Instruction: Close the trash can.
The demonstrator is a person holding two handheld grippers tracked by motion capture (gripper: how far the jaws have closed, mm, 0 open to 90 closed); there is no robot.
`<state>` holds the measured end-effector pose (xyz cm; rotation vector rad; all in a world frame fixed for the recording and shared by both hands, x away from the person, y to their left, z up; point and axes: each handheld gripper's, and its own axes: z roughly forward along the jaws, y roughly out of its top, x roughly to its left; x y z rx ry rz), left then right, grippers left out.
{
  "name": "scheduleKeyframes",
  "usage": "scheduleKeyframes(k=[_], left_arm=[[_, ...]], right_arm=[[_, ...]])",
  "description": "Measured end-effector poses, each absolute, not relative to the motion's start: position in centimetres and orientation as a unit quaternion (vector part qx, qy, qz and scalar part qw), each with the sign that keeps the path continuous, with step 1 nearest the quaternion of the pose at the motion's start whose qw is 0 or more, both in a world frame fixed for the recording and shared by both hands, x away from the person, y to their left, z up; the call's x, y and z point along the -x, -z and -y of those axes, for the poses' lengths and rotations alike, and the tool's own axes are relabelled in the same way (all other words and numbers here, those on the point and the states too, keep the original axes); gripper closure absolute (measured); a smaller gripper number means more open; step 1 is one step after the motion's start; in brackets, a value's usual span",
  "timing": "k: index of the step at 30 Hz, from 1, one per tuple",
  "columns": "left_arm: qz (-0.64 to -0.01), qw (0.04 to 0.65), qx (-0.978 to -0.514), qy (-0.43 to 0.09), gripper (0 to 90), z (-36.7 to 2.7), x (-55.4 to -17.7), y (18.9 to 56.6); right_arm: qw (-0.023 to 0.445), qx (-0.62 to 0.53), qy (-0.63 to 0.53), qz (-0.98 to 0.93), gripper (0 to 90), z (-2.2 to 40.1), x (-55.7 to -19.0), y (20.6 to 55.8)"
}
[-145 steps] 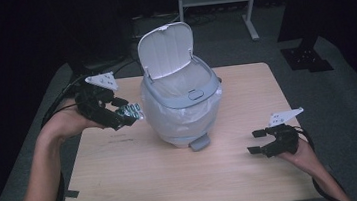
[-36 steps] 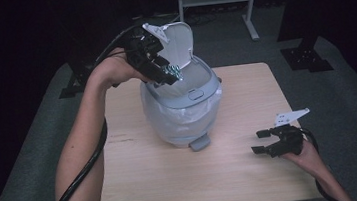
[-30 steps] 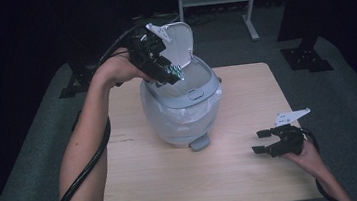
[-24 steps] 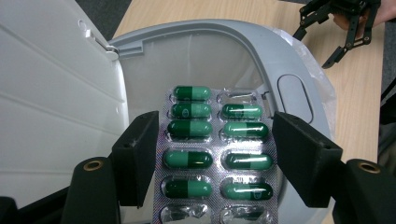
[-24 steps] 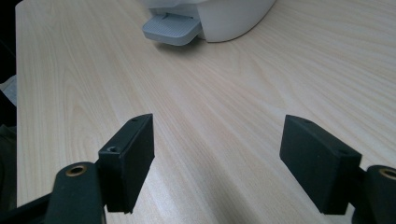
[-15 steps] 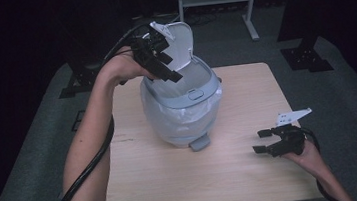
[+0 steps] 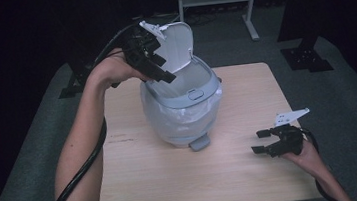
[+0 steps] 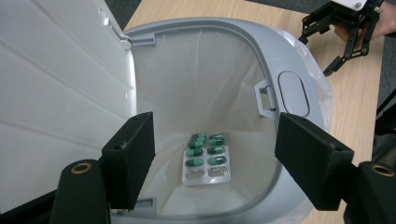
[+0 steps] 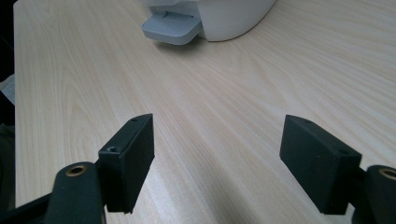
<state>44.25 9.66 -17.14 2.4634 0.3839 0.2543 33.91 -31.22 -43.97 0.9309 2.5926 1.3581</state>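
A wooden table [image 7: 165, 182] stands on grey carpet [image 7: 346, 93] in a dark room.

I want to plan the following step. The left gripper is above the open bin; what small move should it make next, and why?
Probably lift the left gripper up and away from the bin. Its fingers stand apart with nothing between them, and the blister pack already lies at the bottom of the liner. The lid stands upright, so closing it could follow.
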Motion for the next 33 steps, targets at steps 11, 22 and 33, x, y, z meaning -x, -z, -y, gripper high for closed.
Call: scheduleKeyframes(k=[11,22,33], left_arm=[[-0.161,0.323,-0.928,-0.09,36.4,-12.2,-43.4,16.9],[-0.17,0.336,-0.923,-0.077,50.6,-14.9,-43.2,17.2],[-0.176,0.349,-0.917,-0.079,70.7,-17.2,-43.7,17.2]], right_arm=[[0.034,-0.304,-0.44,-0.844,25.0,31.0,-34.0,44.0],[0.037,-0.308,-0.44,-0.843,25.0,31.0,-34.0,43.9],[0.04,-0.317,-0.441,-0.839,25.0,31.3,-34.0,43.8]])
